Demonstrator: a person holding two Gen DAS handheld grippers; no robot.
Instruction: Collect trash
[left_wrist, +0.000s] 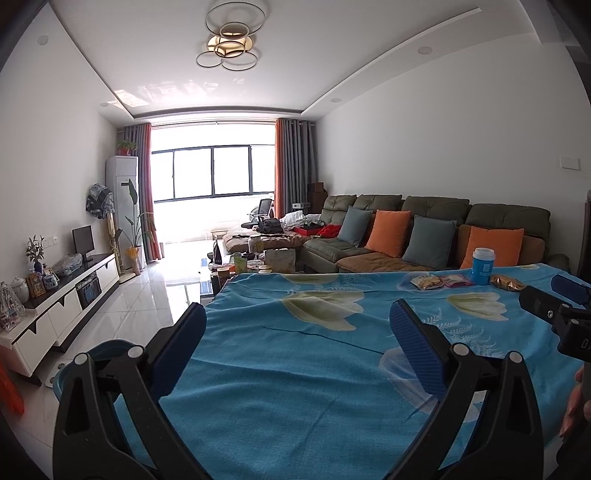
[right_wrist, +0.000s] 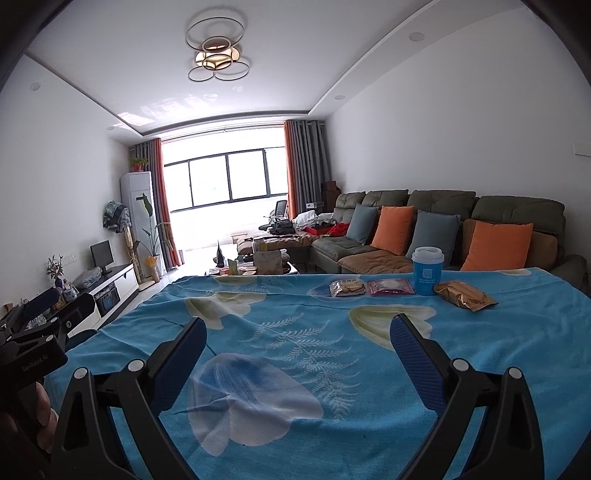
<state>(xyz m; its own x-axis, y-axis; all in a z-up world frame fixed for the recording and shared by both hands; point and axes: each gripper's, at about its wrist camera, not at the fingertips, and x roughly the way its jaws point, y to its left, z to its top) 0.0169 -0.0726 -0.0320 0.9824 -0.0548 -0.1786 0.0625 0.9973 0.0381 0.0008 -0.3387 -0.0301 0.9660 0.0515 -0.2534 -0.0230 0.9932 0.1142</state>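
Wrappers (right_wrist: 373, 287) beside the cup (right_wrist: 427, 271) could be missed, or the cup toppled, since both claws (left_wrist: 297, 332) (right_wrist: 297, 343) are held spread, empty, well short.

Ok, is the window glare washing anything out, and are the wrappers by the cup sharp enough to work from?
Left wrist view: the window blows out, whitening the floor below; wrappers small near the fisheye edge. Right wrist view: same glare, but the gold packet and blue cup read clearly.
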